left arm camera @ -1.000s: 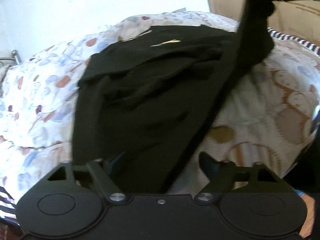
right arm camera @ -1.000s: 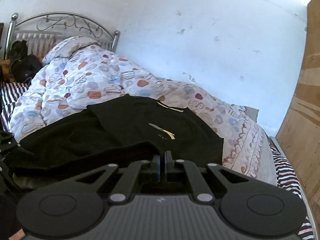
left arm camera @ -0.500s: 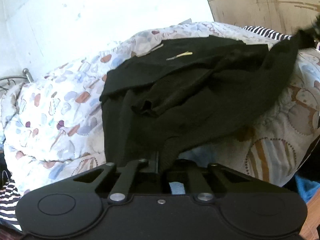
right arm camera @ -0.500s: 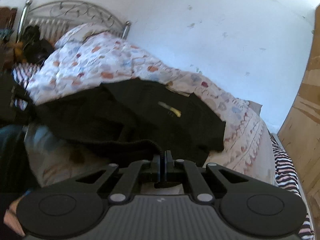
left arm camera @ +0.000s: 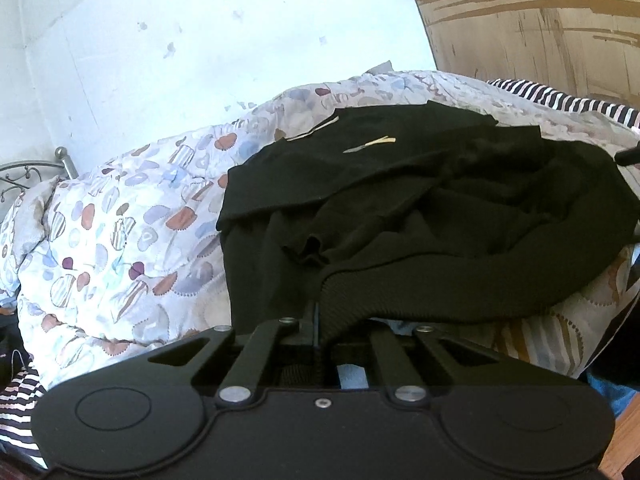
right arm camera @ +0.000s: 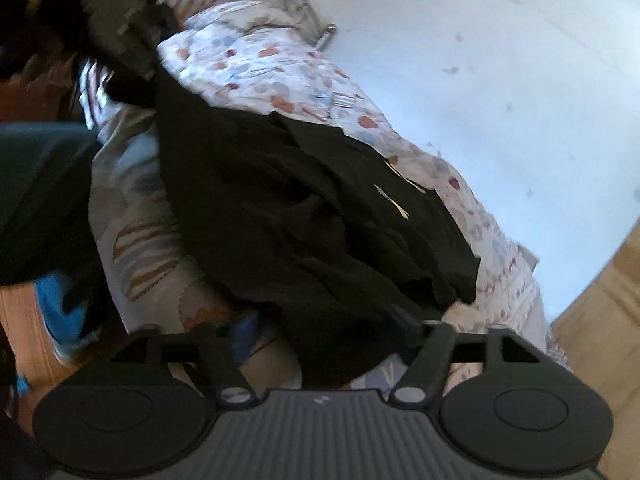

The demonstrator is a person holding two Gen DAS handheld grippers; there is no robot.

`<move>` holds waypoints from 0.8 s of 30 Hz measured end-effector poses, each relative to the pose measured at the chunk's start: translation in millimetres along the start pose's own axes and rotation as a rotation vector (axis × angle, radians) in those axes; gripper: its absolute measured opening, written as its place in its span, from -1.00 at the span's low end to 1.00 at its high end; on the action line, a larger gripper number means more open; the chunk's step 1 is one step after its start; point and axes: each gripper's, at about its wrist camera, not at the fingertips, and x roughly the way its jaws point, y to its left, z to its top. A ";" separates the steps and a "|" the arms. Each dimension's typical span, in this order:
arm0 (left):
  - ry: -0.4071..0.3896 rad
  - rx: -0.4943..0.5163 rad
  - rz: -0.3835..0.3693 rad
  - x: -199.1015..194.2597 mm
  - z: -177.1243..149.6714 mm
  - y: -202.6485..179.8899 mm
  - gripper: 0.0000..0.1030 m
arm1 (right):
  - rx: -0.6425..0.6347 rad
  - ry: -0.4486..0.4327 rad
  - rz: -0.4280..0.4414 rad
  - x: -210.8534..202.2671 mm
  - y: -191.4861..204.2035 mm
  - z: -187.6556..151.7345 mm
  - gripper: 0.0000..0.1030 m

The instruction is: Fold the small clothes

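A black sweater [left arm camera: 420, 208] with a small yellow logo lies crumpled on a patterned quilt [left arm camera: 132, 240]. My left gripper [left arm camera: 318, 320] is shut on its ribbed hem at the near edge. In the right wrist view the sweater [right arm camera: 304, 232] spreads across the quilt and drapes between the open fingers of my right gripper [right arm camera: 316, 328], which is tilted. The fingers stand wide apart with cloth lying between them, not pinched. The left gripper [right arm camera: 120, 36] shows blurred at the top left of that view, holding the far end of the sweater.
A white wall [left arm camera: 200, 60] runs behind the bed. A metal headboard [left arm camera: 64, 158] stands at the left. A wooden panel [left arm camera: 540, 24] rises at the right. Striped bedding [left arm camera: 560, 100] lies beyond the quilt. Blue cloth [right arm camera: 60, 304] lies near the floor.
My right gripper opened and let go of the sweater hem, then tilted and dropped lower. My left gripper, open one second ago, shut on the ribbed hem and stays shut.
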 end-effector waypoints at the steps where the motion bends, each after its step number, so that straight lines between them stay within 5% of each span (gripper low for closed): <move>1: -0.002 -0.001 -0.001 -0.3 1.6 1.0 -0.93 | -0.027 0.010 0.006 3.4 4.7 -0.4 0.49; 9: -0.035 0.014 0.012 -10.8 10.5 3.7 -0.94 | 0.004 0.014 -0.053 10.8 7.5 1.6 0.16; 11: -0.044 0.003 0.014 -13.4 12.4 5.1 -0.94 | 0.033 0.026 -0.107 15.8 3.7 4.1 -0.09; 13: -0.049 -0.001 0.021 -15.2 15.2 6.9 -0.94 | 0.051 0.034 -0.136 19.3 0.8 5.1 -0.60; 16: -0.063 -0.008 0.025 -20.3 17.2 9.2 -0.94 | 0.024 0.013 -0.157 10.6 -1.2 4.4 -0.90; 24: -0.120 0.000 0.002 -54.6 14.7 7.5 -0.94 | 0.035 -0.059 -0.250 -40.6 -13.0 15.1 -0.92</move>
